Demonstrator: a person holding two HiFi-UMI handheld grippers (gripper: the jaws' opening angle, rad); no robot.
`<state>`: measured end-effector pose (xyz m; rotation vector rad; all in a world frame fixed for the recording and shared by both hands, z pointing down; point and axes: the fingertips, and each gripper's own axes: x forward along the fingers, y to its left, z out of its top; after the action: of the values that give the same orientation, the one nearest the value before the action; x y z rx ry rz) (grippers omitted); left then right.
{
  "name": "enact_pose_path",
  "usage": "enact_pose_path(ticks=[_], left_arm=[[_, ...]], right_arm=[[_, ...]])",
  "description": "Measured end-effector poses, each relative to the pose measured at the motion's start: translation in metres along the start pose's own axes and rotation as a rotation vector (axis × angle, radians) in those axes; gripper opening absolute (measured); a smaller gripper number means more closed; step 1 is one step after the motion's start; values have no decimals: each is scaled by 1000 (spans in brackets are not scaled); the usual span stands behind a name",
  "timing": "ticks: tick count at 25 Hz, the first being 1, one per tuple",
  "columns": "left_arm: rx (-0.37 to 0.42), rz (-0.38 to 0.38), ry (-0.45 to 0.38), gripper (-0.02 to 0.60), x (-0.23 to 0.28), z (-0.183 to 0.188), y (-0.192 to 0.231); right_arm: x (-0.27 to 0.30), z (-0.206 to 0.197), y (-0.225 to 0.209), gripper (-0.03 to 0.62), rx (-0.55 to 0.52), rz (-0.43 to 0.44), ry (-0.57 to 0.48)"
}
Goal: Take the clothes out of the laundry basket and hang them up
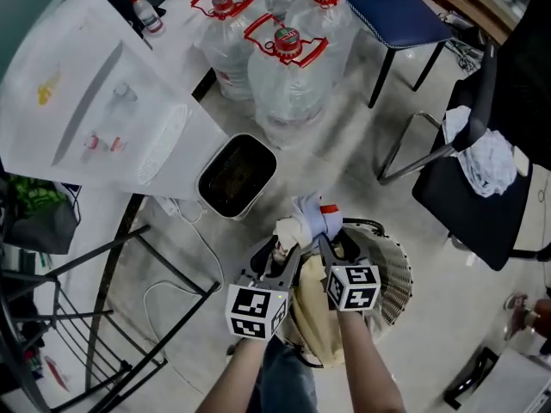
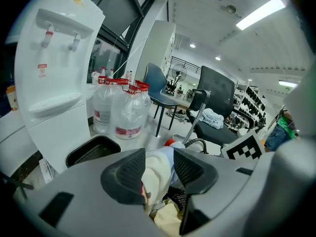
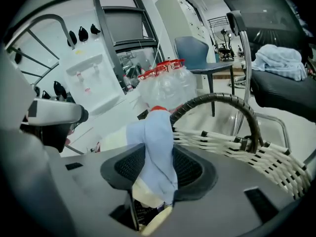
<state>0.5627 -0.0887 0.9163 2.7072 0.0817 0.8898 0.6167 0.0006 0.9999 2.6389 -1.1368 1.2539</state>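
- The left claw (image 2: 158, 172) is closed on the cream part of a garment (image 1: 306, 218). In the left gripper view the cloth fills the gap between the two ribbed pads, and both pads press on it.
- The right claw (image 3: 158, 167) pinches the light blue part of the same garment. In the right gripper view the blue cloth runs down between the pads and hangs a little below them.
- In the head view the two claws stand close together and side by side. Both point away from the person, and the bunched garment sits at their tips.
- The garment has a small red part at its top. It is held over the far rim of the laundry basket (image 1: 398, 274), not lying inside it.
- The laundry basket is woven in white with a dark rim and a dark curved handle. It stands on the floor directly under the two claws.
- A pale yellow cloth (image 1: 314, 321) lies inside the basket, below the claws.
- A black container (image 1: 237, 175) stands on the floor just beyond the basket, next to a white water dispenser (image 1: 95, 101).
- Several large water bottles (image 1: 288, 76) with red caps and red handles stand together behind the black container.
- A blue chair (image 1: 392, 11) is farther back, near the bottles.
- A black office chair (image 1: 482, 205) is at the right, with a white towel (image 1: 486, 162) lying on it.
- A black metal rack (image 1: 77, 317) stands at the left, well apart from the basket.
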Motion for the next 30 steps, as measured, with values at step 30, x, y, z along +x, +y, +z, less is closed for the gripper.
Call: enact_pose_path(ticks=[30], left_arm=[[25,-26,-46,182,-125,66,-42]], right_arm=[[-199,117,101,14,-113,62,-244]])
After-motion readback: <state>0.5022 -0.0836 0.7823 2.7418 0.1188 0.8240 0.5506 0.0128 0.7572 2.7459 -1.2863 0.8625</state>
